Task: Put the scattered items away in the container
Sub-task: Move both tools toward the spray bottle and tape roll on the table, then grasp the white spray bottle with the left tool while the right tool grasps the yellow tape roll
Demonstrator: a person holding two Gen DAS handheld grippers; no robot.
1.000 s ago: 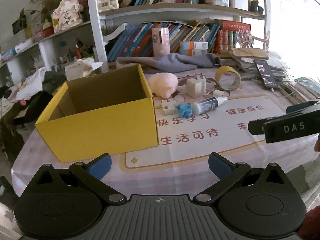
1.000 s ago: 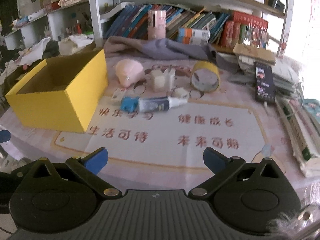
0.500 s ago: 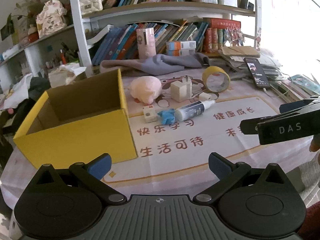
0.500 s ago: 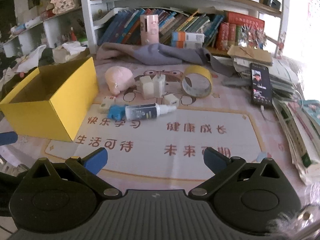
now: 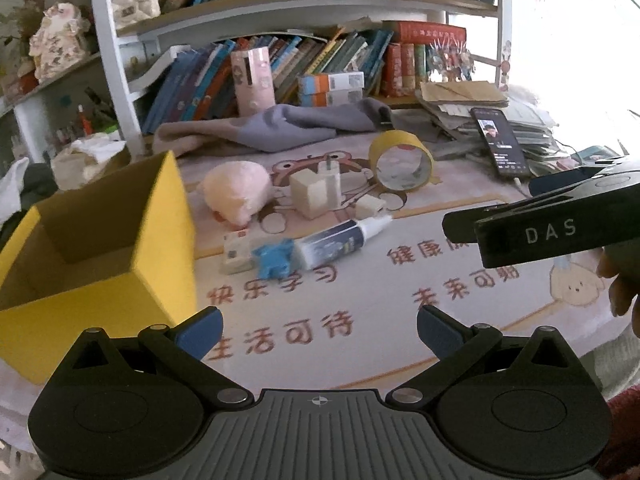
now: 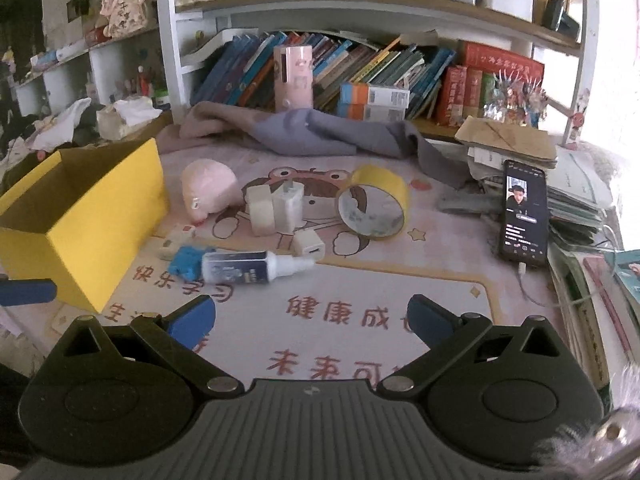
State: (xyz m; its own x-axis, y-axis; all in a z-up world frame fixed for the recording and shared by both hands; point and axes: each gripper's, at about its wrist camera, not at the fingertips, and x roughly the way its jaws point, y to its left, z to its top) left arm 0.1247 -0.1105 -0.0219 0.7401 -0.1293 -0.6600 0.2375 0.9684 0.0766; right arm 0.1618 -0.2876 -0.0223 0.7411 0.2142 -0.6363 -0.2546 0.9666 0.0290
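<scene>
An open yellow box (image 5: 100,248) (image 6: 84,216) stands at the left of the printed mat. Scattered to its right lie a pink plush (image 5: 236,192) (image 6: 208,188), a white charger block (image 5: 316,192) (image 6: 276,208), a small white adapter (image 5: 370,205) (image 6: 309,245), a yellow tape roll (image 5: 402,166) (image 6: 374,202), a spray bottle (image 5: 340,240) (image 6: 248,267), a blue toy (image 5: 274,260) (image 6: 186,261) and a small white stick (image 5: 236,251). My left gripper (image 5: 319,330) and right gripper (image 6: 310,318) are both open and empty, short of the items. The right gripper's fingers (image 5: 532,232) show side-on in the left wrist view.
A grey cloth (image 6: 304,132) lies behind the items below a bookshelf (image 6: 360,76). A lit phone (image 6: 524,214) leans on stacked papers and books (image 6: 580,208) at the right. A person's hand (image 5: 620,280) holds the right gripper. A tissue box (image 6: 120,118) sits at the back left.
Both grippers have moved forward and to the right, closer to the scattered items; the yellow box has slid leftward in both views. Both stay open.
</scene>
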